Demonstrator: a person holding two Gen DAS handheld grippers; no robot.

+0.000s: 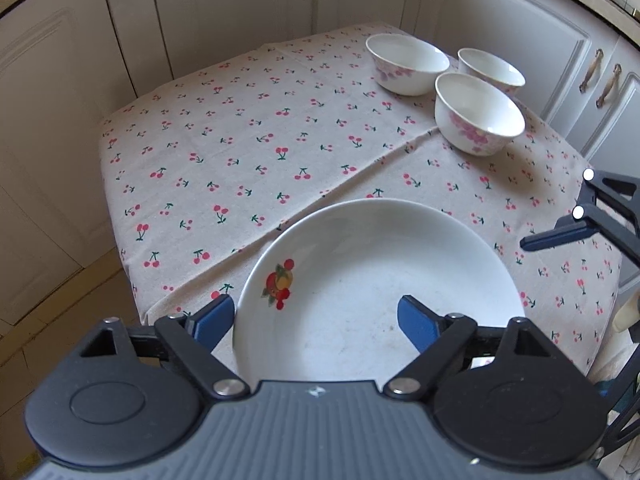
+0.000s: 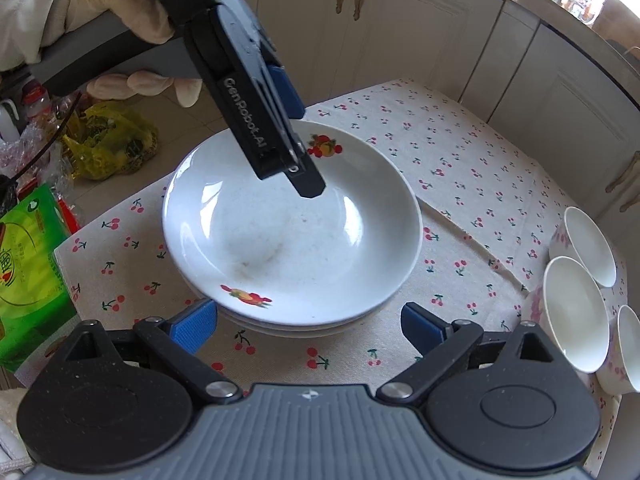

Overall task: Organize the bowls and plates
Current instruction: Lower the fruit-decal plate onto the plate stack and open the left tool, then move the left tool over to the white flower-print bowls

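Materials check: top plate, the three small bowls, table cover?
Top plate: looks like glazed ceramic or porcelain, glossy white with window glare and a fruit decal; could be melamine. Small bowls: same glossy white look, pink floral print, thin rims. Table cover: woven fabric, matte, creased, with a cherry print.

The left gripper [image 1: 316,320] is hanging with its blue fingers [image 1: 214,318] spread wide apart. The right gripper [image 2: 310,322] is likewise gaping open. A gloved hand [image 2: 132,12] is gripping the left gripper's handle.
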